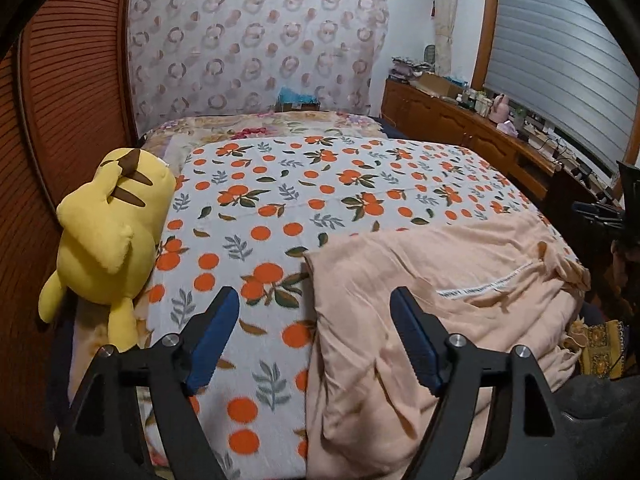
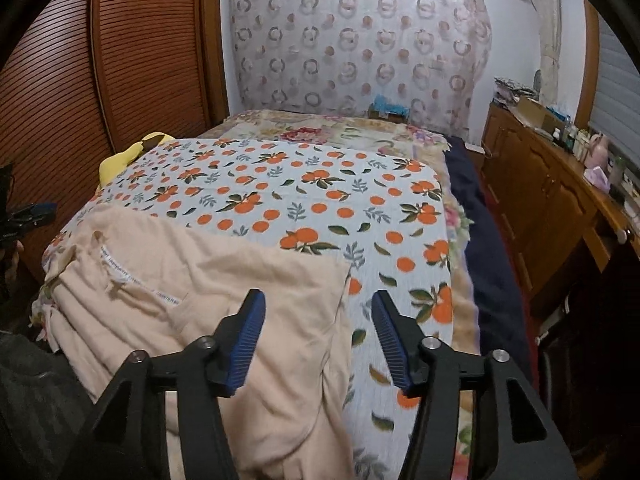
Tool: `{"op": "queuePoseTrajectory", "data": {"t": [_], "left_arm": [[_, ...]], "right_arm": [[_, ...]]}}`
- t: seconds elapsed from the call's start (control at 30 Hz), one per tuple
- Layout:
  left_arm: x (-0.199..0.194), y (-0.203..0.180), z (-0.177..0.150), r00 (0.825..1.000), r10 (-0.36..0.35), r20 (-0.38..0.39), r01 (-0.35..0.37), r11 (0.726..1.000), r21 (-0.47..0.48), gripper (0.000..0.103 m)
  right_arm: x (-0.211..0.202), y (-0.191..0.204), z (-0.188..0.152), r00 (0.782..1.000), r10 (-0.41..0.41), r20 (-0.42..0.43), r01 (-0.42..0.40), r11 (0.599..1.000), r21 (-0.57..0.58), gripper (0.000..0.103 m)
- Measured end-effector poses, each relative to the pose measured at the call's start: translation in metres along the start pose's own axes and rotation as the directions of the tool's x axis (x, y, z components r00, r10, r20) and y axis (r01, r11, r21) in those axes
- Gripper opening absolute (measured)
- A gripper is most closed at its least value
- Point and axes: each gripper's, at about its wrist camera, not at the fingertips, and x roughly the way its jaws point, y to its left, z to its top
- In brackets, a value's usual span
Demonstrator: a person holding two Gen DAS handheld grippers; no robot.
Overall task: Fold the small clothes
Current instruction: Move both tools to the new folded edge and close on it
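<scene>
A peach-coloured garment lies crumpled on the near part of the bed, with a white printed label strip showing. In the right wrist view the garment fills the near left. My left gripper is open and empty, hovering over the garment's left edge. My right gripper is open and empty, over the garment's right edge. The other gripper's dark tip shows at the far left.
An orange-print bedsheet covers the bed. A yellow plush toy lies at the bed's left edge by a slatted wooden wardrobe. A wooden cabinet with clutter runs along the right. A floral blanket lies at the far end.
</scene>
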Motion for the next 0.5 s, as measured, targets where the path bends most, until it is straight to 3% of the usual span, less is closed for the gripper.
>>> {"op": "queuePoseTrajectory", "data": {"t": [0.5], "left_arm": [[0.066,0.005,0.013,0.995,-0.014,-0.104,0.012,1.0,-0.017,0.079]], "right_arm": [[0.092,-0.018,0.005,0.992,0.029,-0.125,-0.024,0.999,0.038,0.062]]}}
